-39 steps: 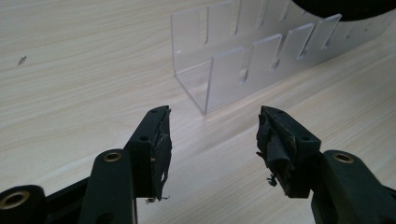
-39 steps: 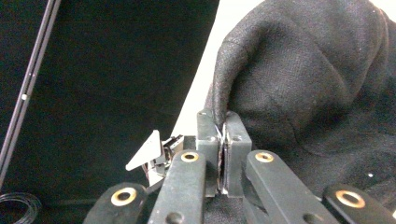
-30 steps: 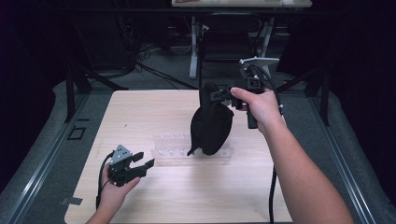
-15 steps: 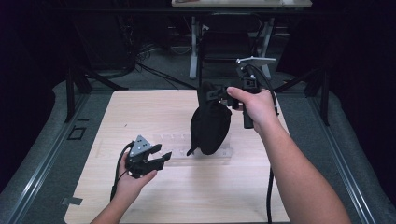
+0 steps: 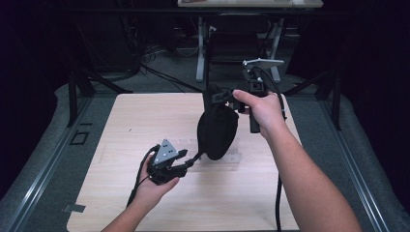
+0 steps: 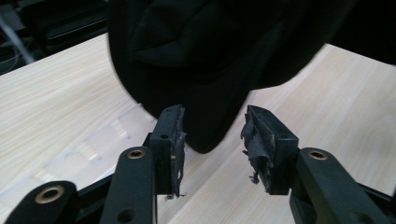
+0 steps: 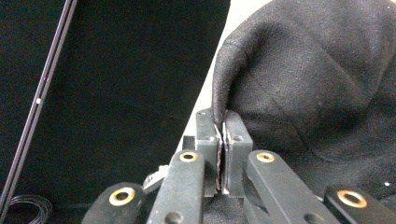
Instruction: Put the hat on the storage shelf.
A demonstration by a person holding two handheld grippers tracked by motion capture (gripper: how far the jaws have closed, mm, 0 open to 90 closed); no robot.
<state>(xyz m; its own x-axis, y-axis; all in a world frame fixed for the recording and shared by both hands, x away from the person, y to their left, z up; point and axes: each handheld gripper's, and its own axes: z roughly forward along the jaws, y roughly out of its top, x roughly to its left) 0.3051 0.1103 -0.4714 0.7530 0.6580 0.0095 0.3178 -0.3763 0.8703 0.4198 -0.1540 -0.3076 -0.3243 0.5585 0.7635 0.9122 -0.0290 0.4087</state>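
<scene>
One black cloth bag (image 5: 217,131) hangs above the desk (image 5: 121,121), its top edge pinched in the right gripper (image 5: 231,98), jaws fully closed on it. The left gripper (image 5: 186,159), jaws half open and just been closing, brackets the bag's lower tip without contact. One clear tray (image 5: 232,162) lies beneath. Judged next: clamp the tip.

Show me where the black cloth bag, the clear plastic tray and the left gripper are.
black cloth bag (image 5: 217,131): high view, middle of its hanging body.
clear plastic tray (image 6: 109,135): left gripper view, its near edge on the table.
left gripper (image 5: 189,159): high view, between its fingertips, jaws just been closing, nothing pinched.
</scene>
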